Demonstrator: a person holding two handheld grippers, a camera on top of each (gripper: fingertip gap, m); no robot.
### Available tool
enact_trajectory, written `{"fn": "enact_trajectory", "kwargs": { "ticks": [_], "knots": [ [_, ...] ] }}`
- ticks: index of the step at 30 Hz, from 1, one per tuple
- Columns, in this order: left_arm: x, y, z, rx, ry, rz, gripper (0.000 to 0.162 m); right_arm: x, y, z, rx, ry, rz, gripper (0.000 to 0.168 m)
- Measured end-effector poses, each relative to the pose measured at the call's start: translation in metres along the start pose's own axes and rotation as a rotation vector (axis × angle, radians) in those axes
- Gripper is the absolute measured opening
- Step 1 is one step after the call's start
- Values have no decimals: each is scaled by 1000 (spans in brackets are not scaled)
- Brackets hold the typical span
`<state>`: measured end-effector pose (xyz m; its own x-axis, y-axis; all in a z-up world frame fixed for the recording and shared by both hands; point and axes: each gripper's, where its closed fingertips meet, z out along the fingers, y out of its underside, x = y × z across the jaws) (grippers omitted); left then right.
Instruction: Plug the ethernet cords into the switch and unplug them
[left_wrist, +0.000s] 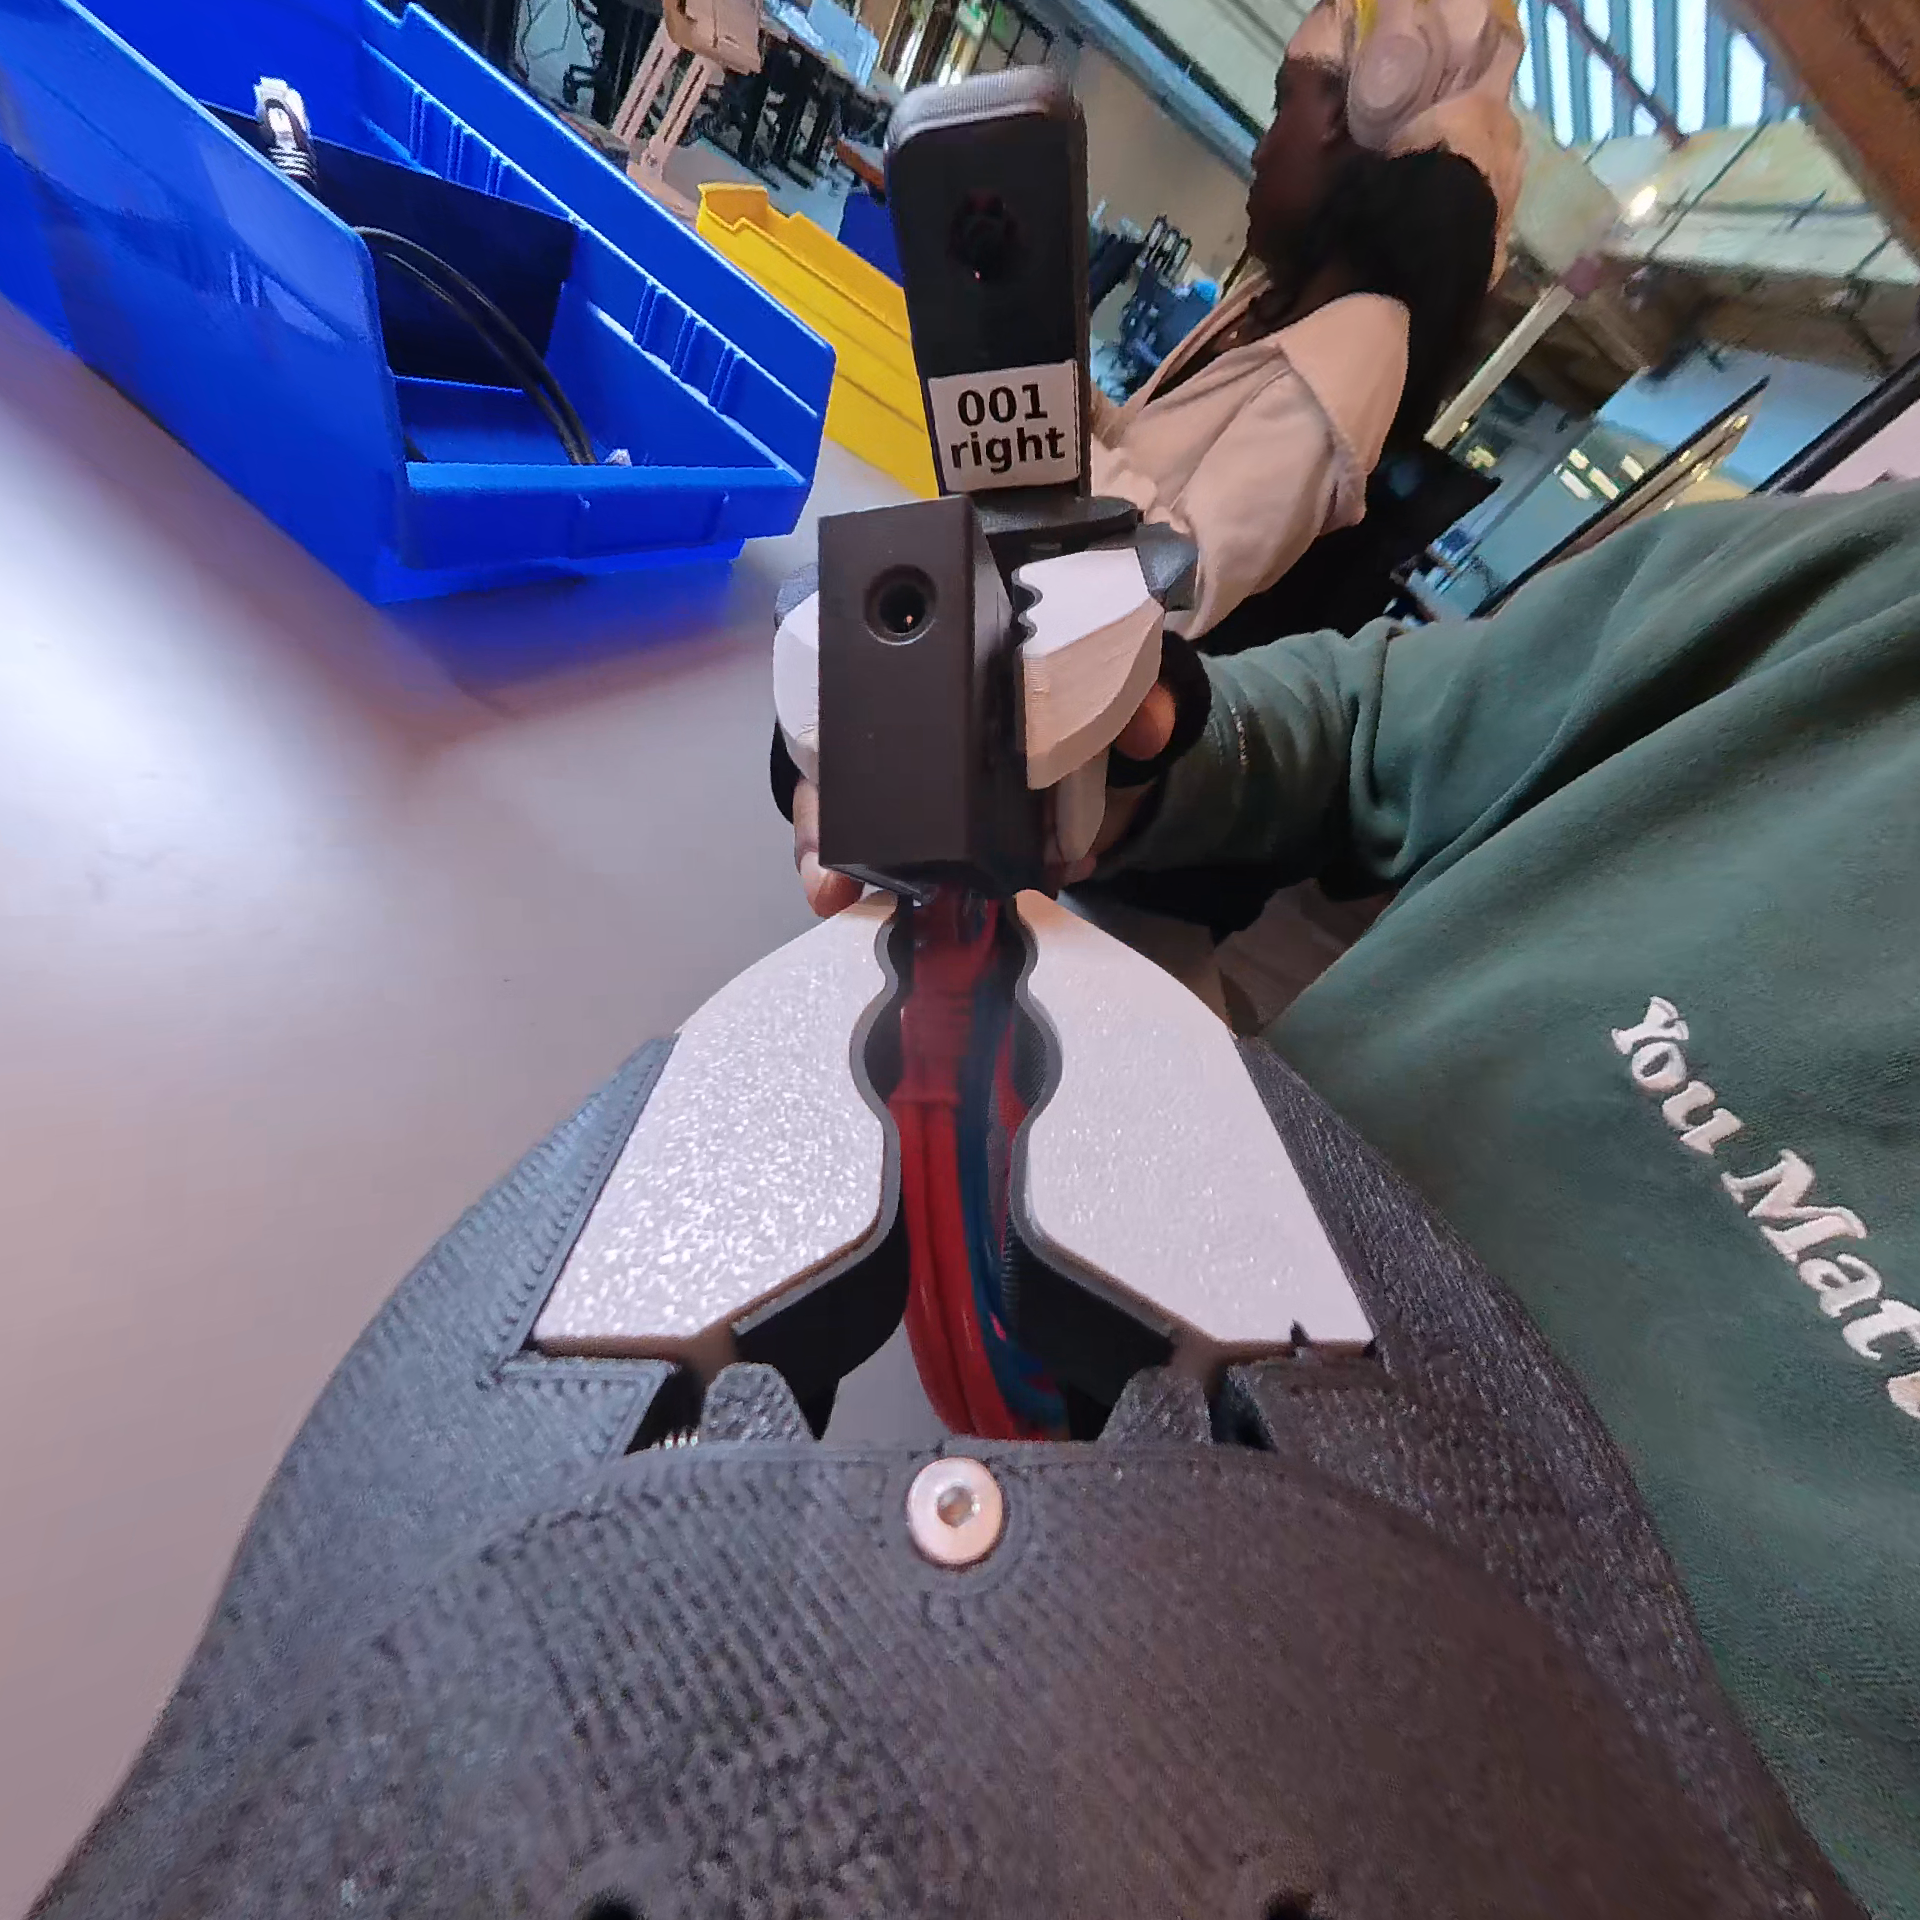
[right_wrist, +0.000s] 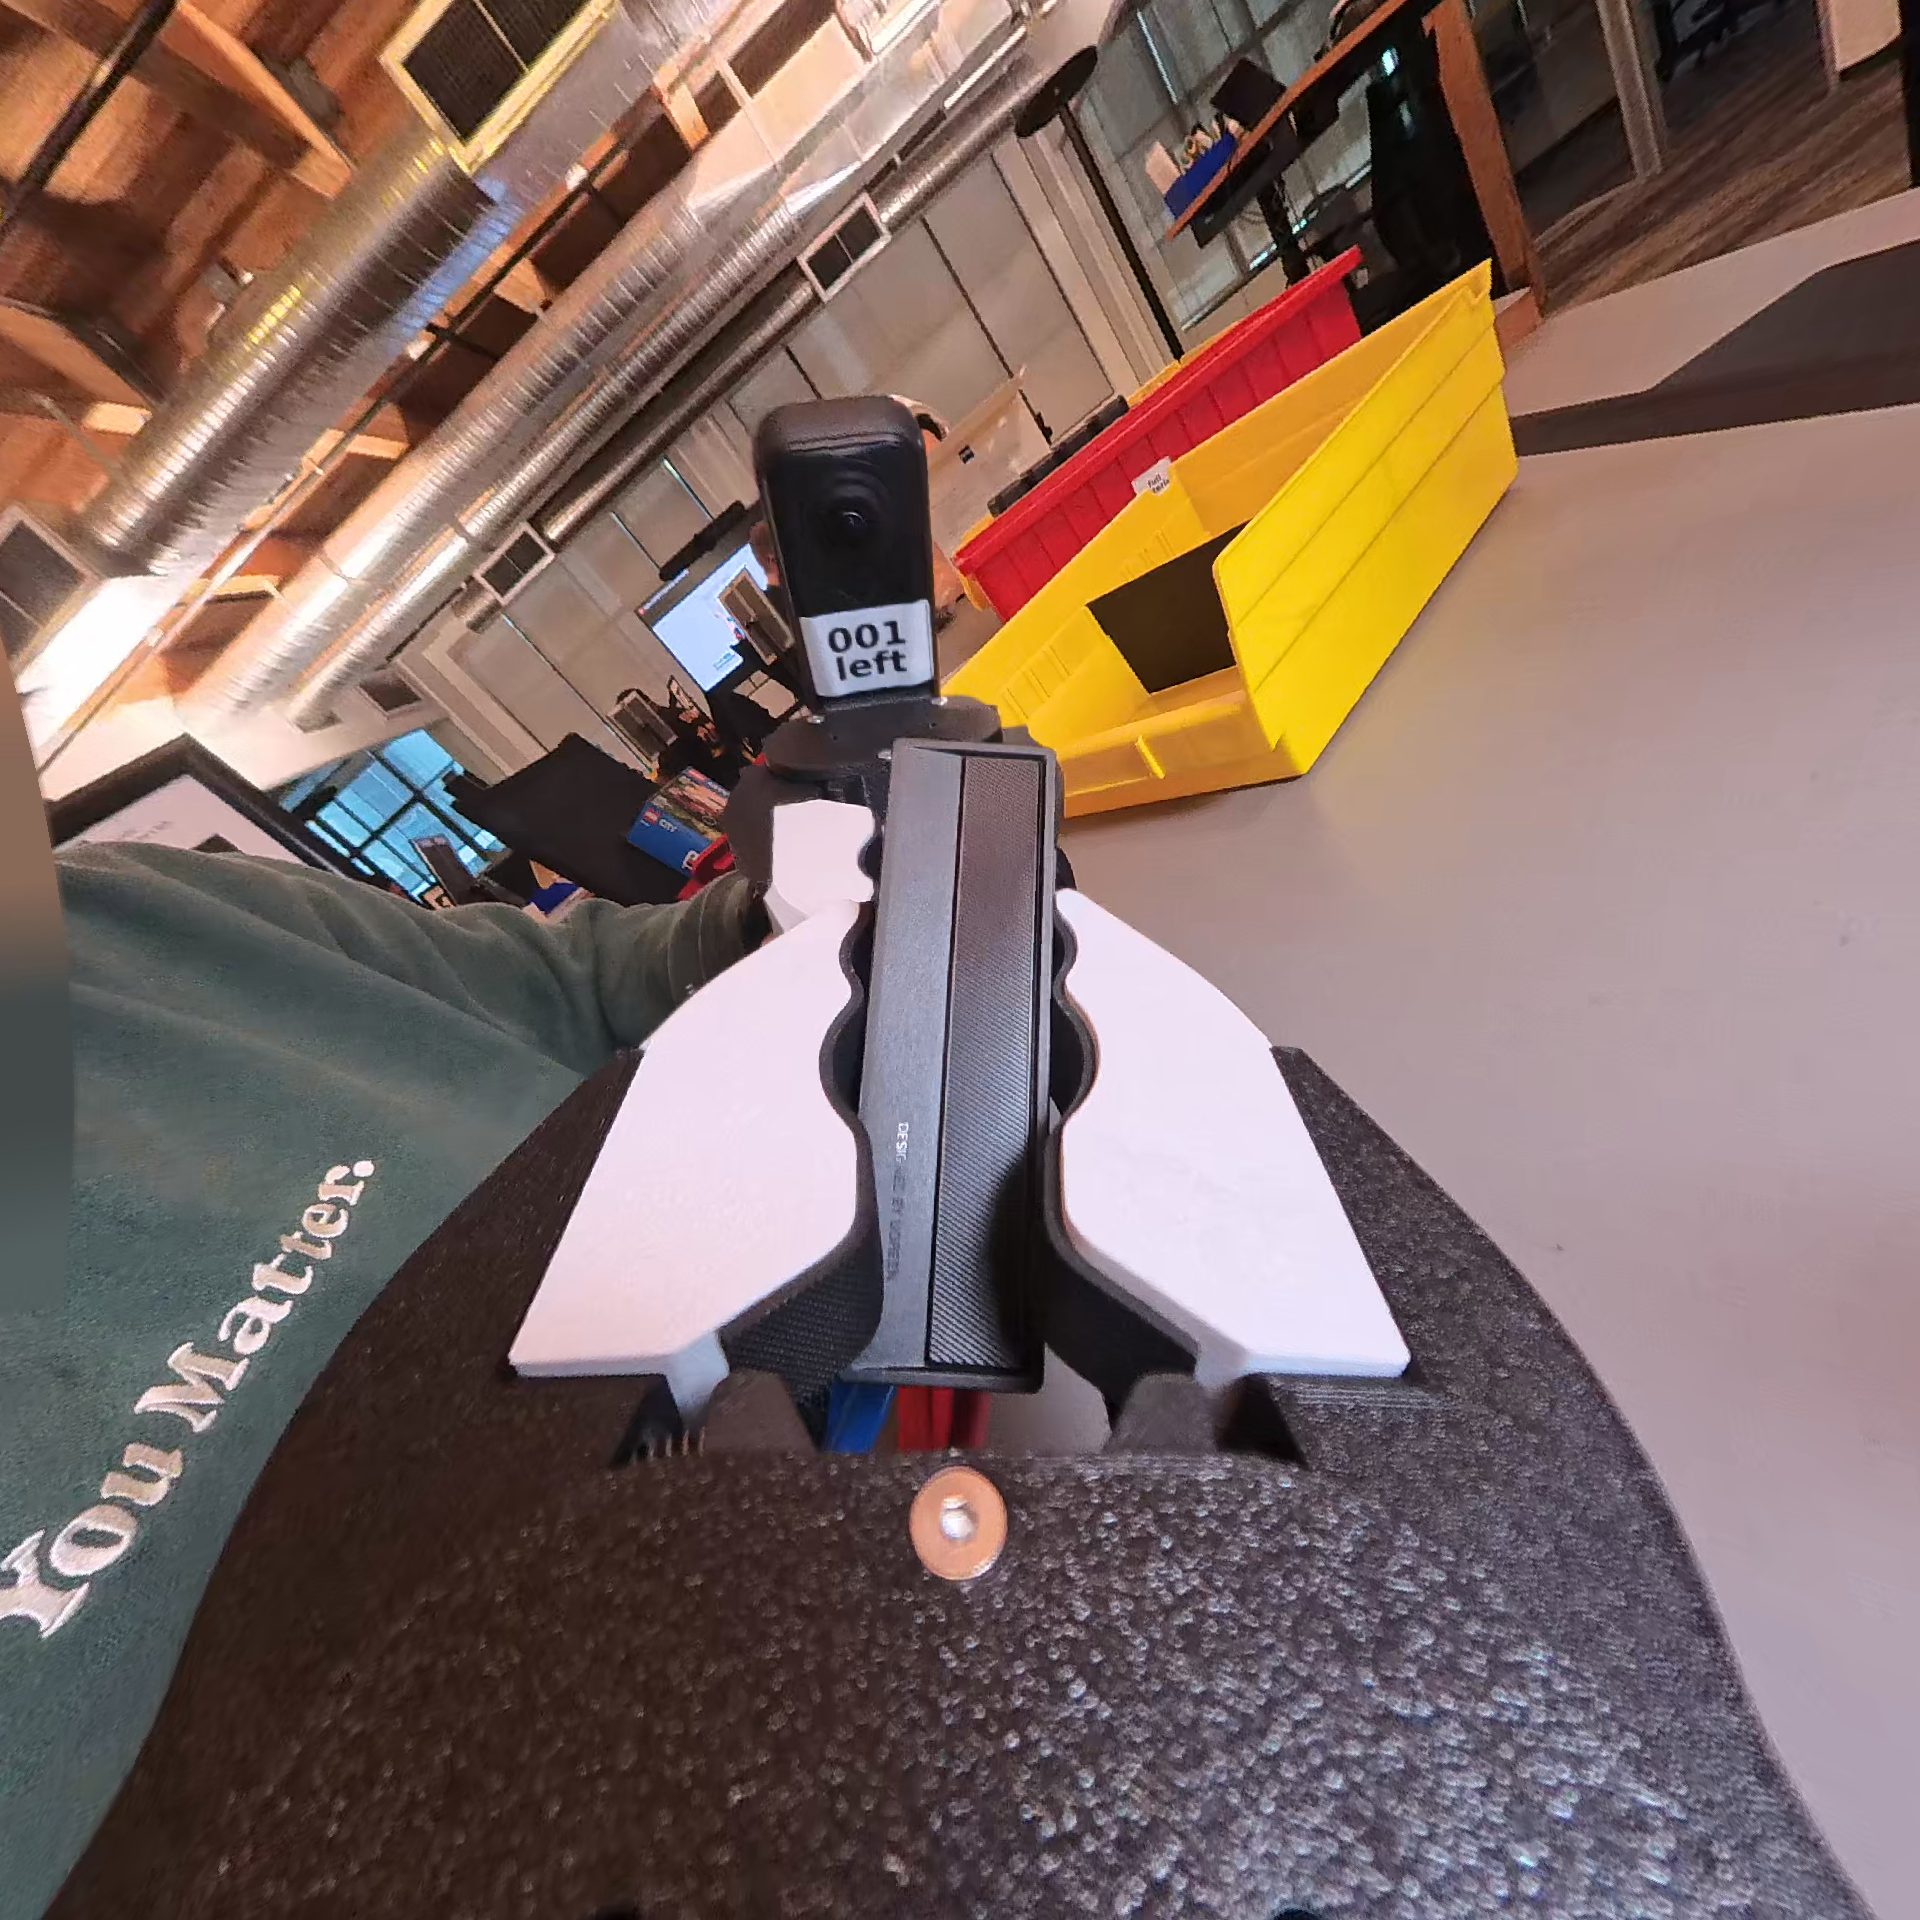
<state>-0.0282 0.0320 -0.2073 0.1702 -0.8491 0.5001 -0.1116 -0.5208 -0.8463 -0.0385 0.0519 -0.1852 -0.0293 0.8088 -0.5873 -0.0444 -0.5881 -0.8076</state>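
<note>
In the left wrist view, my left gripper is shut on a bundle of red and blue ethernet cords that runs between its white fingers up into the black switch. The right gripper holds that switch just beyond my left fingertips. In the right wrist view, my right gripper is shut on the long black switch, held lengthwise between the white fingers. Blue and red cords show under the switch's near end. The left gripper faces it at the far end. Both are held above the grey table.
Blue bins holding a black cable stand at the table's back left, with a yellow bin behind them. In the right wrist view, a yellow bin and a red bin stand at the right. A person sits beyond the table. The grippers are tip to tip, or close to it.
</note>
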Motion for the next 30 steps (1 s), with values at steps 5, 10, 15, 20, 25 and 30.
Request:
{"fn": "enact_trajectory", "kwargs": {
  "ticks": [5,10,15,20,25,30],
  "knots": [
    [1,-2,-4,43,31,-51,16,-1,-2,-1,19,2,-5,30],
    [1,-3,-3,59,26,-61,16,-2,-4,-1,30,5,-16,30],
    [-2,-2,-3,45,-13,-73,16,-1,-3,-1,32,28,-34,30],
    [-10,5,-2,-13,-79,-67,14,5,2,0,25,70,-41,30],
    [-19,15,-1,-85,-134,-13,14,12,11,1,-11,114,-71,31],
    [-21,20,0,-136,-136,9,14,16,14,1,-17,132,-73,30]
  ]
}}
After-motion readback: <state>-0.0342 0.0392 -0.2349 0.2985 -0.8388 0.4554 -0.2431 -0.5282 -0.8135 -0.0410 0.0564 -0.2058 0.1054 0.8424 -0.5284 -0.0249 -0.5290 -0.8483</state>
